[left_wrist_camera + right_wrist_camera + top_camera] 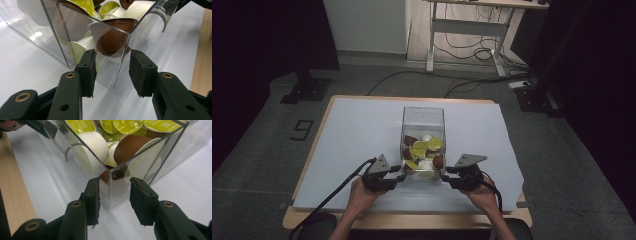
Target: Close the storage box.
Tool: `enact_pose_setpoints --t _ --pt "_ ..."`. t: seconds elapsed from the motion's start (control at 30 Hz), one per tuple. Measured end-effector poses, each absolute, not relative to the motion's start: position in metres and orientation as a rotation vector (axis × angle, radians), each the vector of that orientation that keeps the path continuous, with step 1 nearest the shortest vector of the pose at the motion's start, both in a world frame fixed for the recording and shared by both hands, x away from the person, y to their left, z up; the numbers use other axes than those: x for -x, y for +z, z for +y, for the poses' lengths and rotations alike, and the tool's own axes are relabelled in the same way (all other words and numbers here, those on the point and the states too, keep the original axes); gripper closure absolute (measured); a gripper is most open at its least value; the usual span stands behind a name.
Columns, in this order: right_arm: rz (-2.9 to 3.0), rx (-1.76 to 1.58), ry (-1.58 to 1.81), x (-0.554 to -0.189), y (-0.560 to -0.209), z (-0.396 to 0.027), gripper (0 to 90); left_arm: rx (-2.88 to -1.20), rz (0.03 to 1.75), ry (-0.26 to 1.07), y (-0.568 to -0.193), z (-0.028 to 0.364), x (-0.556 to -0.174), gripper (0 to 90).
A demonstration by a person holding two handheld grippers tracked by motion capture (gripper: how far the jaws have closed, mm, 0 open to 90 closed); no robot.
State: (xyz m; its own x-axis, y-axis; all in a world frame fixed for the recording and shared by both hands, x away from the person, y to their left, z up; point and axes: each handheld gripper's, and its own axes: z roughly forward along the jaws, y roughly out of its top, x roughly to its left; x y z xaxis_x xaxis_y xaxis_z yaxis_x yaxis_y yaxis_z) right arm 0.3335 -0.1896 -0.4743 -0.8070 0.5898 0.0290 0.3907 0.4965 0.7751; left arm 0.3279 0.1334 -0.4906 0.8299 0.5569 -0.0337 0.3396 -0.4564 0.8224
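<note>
A clear plastic box (423, 122) stands on the white sheet in the middle of the table, its near half holding several coffee capsules (424, 152) in green, brown and white. My left gripper (401, 176) sits at the box's near left corner and my right gripper (446, 175) at its near right corner. In the left gripper view the open left gripper (112, 72) has a box corner (117, 62) between its jaws, with a brown capsule (115, 35) behind the wall. The right gripper (113, 197) is open likewise around the other corner (110, 185), near a white capsule (92, 145).
The white sheet (362, 135) covers most of the wooden table, whose bare edge (412, 220) runs along the front. Behind the table are a desk frame (467, 35), floor cables (462, 52) and black stand bases (307, 90).
</note>
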Motion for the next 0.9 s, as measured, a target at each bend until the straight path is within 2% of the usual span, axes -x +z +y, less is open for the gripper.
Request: enact_pose_setpoints --t 0.27,0.63,0.83,0.9 --pt "2.478 -0.876 1.174 -0.339 -0.475 -0.191 58.4 -2.076 0.682 0.330 -0.491 0.132 -0.332 60.6" --pt "2.463 -0.896 1.174 -0.335 -0.472 -0.195 58.2 -2.066 0.688 0.341 -0.493 0.133 -0.337 60.8" --pt "2.485 -0.878 1.217 -0.329 -0.466 -0.193 64.9 -2.060 0.697 0.347 -0.493 0.132 -0.341 60.6" --pt "2.493 -0.865 1.242 -0.328 -0.465 -0.190 69.7 -2.060 0.698 0.354 -0.494 0.131 -0.341 60.1"
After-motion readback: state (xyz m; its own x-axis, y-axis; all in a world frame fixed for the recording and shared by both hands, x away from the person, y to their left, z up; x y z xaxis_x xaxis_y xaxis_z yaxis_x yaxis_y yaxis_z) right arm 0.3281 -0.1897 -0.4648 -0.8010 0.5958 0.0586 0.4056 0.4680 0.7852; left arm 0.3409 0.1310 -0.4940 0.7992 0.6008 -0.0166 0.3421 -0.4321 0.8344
